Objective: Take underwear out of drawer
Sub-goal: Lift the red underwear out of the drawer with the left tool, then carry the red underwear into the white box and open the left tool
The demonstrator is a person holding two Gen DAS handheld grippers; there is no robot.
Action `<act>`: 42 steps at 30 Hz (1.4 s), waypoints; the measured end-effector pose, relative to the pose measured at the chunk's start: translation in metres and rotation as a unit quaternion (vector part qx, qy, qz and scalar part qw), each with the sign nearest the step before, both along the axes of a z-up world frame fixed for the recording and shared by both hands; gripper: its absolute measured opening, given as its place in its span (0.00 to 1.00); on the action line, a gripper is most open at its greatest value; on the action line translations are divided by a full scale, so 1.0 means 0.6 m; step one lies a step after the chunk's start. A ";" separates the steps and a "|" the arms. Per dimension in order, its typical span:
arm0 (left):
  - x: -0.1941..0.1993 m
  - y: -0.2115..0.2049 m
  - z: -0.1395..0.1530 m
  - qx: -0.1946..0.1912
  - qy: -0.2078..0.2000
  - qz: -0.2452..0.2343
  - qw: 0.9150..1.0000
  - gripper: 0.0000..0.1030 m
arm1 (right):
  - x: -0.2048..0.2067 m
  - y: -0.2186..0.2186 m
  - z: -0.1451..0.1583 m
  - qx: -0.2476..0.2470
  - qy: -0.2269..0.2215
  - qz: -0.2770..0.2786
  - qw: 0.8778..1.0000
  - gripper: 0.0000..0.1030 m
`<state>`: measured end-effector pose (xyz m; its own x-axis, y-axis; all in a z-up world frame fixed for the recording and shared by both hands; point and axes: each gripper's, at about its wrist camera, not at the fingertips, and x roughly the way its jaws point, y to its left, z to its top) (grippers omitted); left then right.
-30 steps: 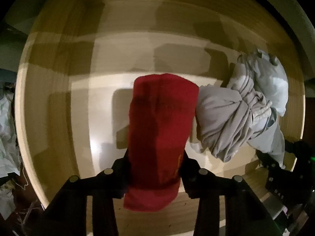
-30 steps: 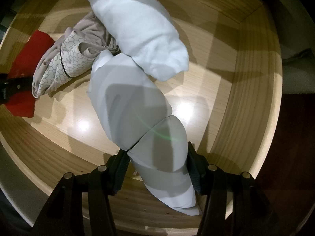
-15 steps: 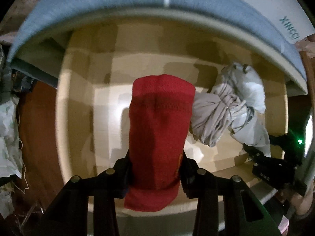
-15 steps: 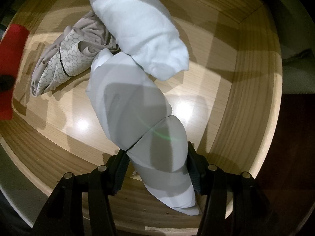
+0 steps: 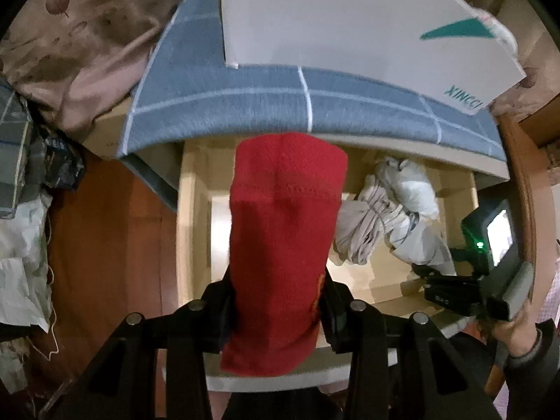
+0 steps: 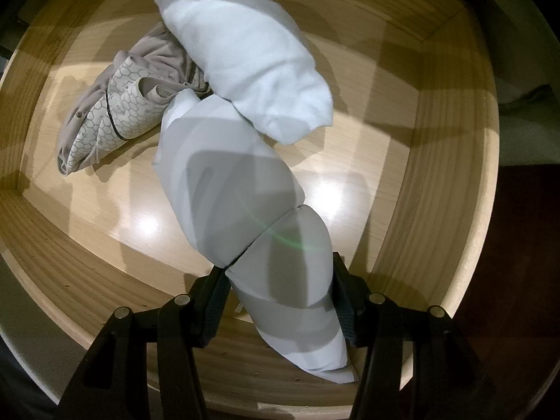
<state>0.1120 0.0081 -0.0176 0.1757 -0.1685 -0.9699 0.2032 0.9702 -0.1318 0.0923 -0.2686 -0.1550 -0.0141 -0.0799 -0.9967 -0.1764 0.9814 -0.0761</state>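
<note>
Above the open wooden drawer [image 5: 196, 231], a rolled red underwear [image 5: 283, 245] is gripped between the jaws of the left gripper [image 5: 280, 311], its free end hanging over the drawer's pale floor. Lift-out looks to be the step in hand for this piece. Down inside the drawer, a pale grey roll [image 6: 280, 266] is pinched by the right gripper [image 6: 280, 301], both pads pressed into its flanks, the lower end resting by the front wall. Two further bundles are left behind it: a white roll [image 6: 245, 52] and a honeycomb-patterned grey bundle [image 6: 115, 119], touching one another. Next, the red piece would need to be carried clear of the drawer edge and set down, perhaps on the blue checked cloth [image 5: 245, 105]; the grey roll would then need a straight pull upward.
</note>
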 end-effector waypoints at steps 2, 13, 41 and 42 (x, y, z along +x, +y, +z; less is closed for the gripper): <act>-0.003 0.004 0.020 -0.005 -0.010 -0.007 1.000 0.39 | 0.000 0.000 0.000 0.000 0.000 0.001 1.000 0.49; -0.012 0.015 0.207 -0.025 -0.116 -0.032 0.992 0.39 | 0.002 -0.003 0.000 0.002 -0.002 -0.001 1.000 0.49; 0.251 -0.102 0.266 0.017 -0.183 -0.026 0.983 0.39 | 0.005 -0.008 0.002 0.005 -0.005 -0.004 1.000 0.49; 0.253 -0.105 0.262 0.022 -0.183 -0.030 0.982 0.39 | 0.006 -0.008 0.002 0.006 -0.005 -0.004 1.000 0.49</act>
<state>0.2639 -0.0550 0.1394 0.5044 -0.1479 -0.8507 0.2865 0.9581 0.0033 0.0958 -0.2735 -0.1537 -0.0052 -0.0687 -0.9976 -0.1672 0.9837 -0.0669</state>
